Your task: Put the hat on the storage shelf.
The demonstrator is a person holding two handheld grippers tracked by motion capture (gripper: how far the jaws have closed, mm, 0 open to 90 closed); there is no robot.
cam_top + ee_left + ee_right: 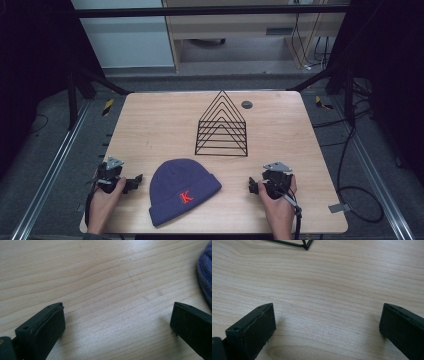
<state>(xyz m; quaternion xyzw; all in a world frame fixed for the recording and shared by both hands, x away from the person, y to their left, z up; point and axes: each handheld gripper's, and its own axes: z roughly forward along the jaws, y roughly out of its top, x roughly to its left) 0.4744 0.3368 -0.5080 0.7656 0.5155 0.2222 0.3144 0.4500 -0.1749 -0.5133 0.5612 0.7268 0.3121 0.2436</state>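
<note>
High view first: a navy knit beanie (184, 191) with a red K lies flat near the front edge of the wooden table (150, 125) — everything else is placed from it. Just behind the beanie stands a black wire triangular rack (221, 126). Left of the beanie, close by, the left gripper (134, 183) rests on the wood, jaws spread wide and empty. Right of the beanie, a little farther off, the right gripper (253, 186) sits likewise — jaws wide, holding nothing.

Red "K" — on beanie (184, 190) cuff.
</note>
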